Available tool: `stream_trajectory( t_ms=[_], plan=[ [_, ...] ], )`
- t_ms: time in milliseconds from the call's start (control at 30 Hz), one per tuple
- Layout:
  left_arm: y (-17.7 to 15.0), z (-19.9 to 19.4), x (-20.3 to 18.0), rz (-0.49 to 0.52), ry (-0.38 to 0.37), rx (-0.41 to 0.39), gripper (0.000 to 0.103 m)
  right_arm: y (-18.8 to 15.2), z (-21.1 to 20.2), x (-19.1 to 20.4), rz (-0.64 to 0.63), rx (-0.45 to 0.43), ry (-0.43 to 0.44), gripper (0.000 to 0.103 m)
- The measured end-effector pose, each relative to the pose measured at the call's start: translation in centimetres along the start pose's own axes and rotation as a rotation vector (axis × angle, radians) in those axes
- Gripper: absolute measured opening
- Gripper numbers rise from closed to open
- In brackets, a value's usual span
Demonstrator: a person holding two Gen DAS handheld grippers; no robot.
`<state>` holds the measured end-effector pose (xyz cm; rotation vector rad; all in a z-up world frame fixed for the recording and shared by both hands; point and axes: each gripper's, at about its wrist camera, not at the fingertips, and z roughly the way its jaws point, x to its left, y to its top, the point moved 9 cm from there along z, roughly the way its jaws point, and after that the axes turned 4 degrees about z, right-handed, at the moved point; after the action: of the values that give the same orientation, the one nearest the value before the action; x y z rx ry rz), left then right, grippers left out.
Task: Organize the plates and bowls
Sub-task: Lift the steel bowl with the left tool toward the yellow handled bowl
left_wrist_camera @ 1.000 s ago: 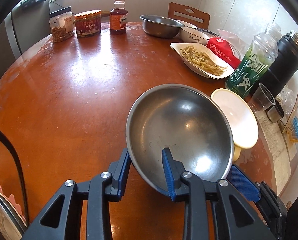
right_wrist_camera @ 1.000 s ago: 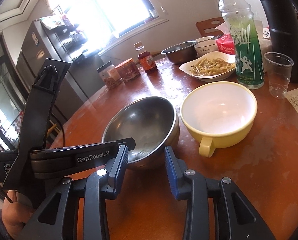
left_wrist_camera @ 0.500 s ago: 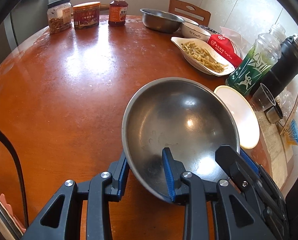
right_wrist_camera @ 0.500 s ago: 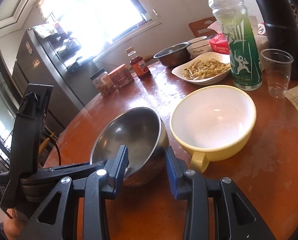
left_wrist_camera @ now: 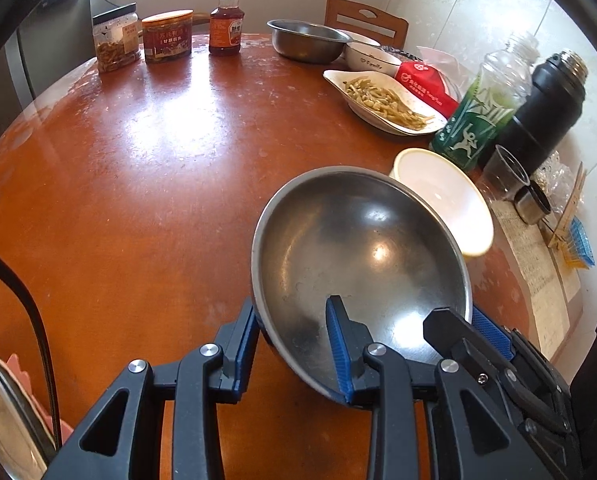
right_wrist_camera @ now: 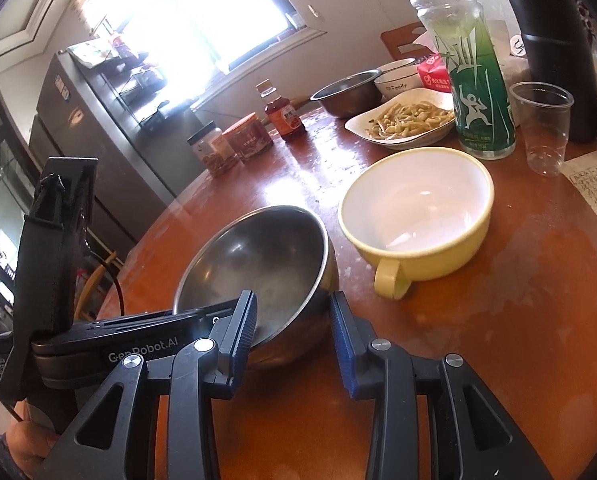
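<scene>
A steel bowl (left_wrist_camera: 358, 248) hangs tilted just above the brown round table (left_wrist_camera: 138, 200). My left gripper (left_wrist_camera: 290, 308) is shut on its near rim, one pad outside the wall and one inside. My right gripper (right_wrist_camera: 292, 298) straddles the rim of the same steel bowl (right_wrist_camera: 258, 256) from the other side. Its jaws stand apart, and I cannot see its pads pressing the wall. In the left wrist view the right gripper (left_wrist_camera: 470, 324) shows one finger over the rim. A yellow bowl with a handle (right_wrist_camera: 414, 208) stands empty just right of the steel bowl.
At the table's right and back are a plate of food (left_wrist_camera: 382, 96), a second steel bowl (left_wrist_camera: 306, 40), a white bowl (left_wrist_camera: 368, 56), a green bottle (left_wrist_camera: 478, 120), a black flask (left_wrist_camera: 546, 112), a plastic cup (left_wrist_camera: 506, 172), two jars (left_wrist_camera: 116, 40) and a sauce bottle (left_wrist_camera: 226, 20). Plates stand in a rack (left_wrist_camera: 2, 420) at the lower left.
The right gripper has come in closer, and its inner finger now reaches over the steel bowl's rim. The bowl tips up more in the right wrist view. The left grip looks the same.
</scene>
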<state>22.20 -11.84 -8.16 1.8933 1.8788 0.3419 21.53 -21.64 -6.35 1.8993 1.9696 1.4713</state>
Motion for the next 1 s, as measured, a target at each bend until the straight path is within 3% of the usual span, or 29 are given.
stream_trajectory(
  t_ms=[500, 1000],
  plan=[
    [-4.9, -2.0, -2.6, 0.070, 0.018, -0.001, 0.034, -3.5, -4.4, 0.1, -0.048, -0.006, -0.026, 0.040],
    [-7.1, -2.3, -4.9, 0.110, 0.012, 0.014, 0.034, -4.9, -7.0, -0.5, -0.054, -0.006, -0.045, 0.041]
  ],
)
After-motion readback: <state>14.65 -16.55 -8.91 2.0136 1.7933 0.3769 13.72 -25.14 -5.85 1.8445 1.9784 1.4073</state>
